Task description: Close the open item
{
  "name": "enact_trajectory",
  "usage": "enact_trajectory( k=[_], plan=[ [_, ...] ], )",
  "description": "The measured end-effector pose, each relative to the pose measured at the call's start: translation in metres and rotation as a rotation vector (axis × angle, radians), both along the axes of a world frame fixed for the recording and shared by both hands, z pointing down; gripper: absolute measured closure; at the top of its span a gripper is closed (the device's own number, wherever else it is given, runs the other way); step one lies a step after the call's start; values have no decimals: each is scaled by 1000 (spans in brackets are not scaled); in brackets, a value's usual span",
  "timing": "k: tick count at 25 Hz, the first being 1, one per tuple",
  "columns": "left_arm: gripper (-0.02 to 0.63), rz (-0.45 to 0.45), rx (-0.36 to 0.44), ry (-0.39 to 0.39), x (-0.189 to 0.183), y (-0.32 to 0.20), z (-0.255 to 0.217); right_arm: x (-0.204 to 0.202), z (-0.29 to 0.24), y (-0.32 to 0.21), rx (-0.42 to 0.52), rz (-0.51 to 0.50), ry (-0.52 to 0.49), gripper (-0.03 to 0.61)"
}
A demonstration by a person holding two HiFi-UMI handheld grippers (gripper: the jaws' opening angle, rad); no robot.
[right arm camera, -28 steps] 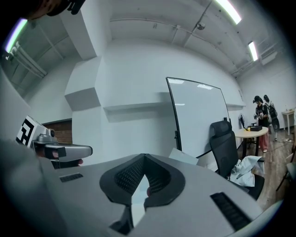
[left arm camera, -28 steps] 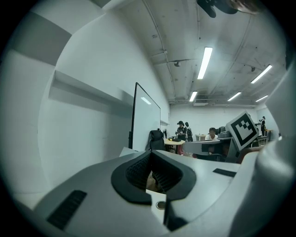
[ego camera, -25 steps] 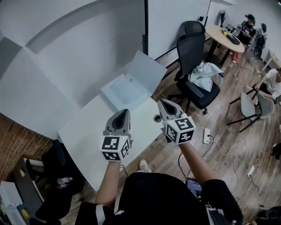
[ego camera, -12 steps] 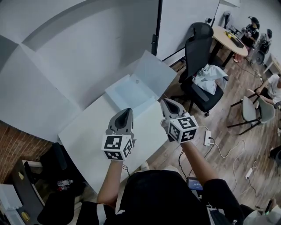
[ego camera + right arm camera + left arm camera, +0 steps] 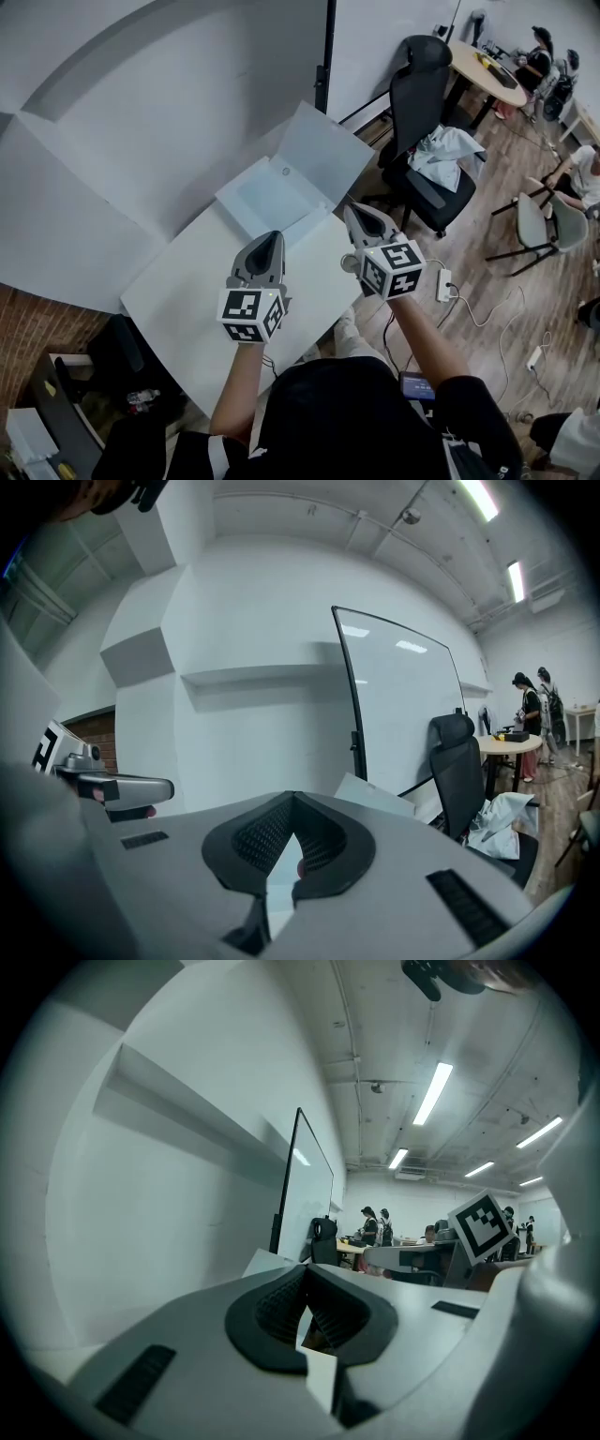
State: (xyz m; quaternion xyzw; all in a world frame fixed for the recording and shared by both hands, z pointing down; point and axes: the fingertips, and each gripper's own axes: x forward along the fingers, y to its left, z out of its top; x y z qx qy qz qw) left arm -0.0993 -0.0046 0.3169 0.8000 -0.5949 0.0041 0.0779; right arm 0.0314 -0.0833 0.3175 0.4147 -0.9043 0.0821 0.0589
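Observation:
An open white box (image 5: pixel 272 199) lies at the far end of the white table (image 5: pixel 187 291), its lid (image 5: pixel 323 150) tilted up and back towards the right. Both grippers hover over the table's near half, short of the box. My left gripper (image 5: pixel 267 240) is shut and holds nothing; its jaw tips meet in the left gripper view (image 5: pixel 305 1274). My right gripper (image 5: pixel 354 214) is shut too and empty, close to the box's near right corner. The raised lid (image 5: pixel 375 794) shows just past the right gripper (image 5: pixel 293 799) in its own view.
A white wall and a whiteboard's black edge (image 5: pixel 325 56) stand behind the table. To the right are a black office chair (image 5: pixel 422 103) with a cloth (image 5: pixel 445 150) on it, a power strip (image 5: pixel 442 281) on the wood floor, and people at a round table (image 5: pixel 483 75).
The head view has shifted a little; the box and table sit slightly lower and nearer in the frame. Both grippers stay shut and nearly in place above the table.

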Motion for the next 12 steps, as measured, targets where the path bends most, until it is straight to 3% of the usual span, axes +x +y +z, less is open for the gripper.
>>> enact_trajectory(
  k=[12],
  plan=[
    [601, 28, -78, 0, 48, -82, 31, 53, 30, -88, -59, 39, 1, 541]
  ],
)
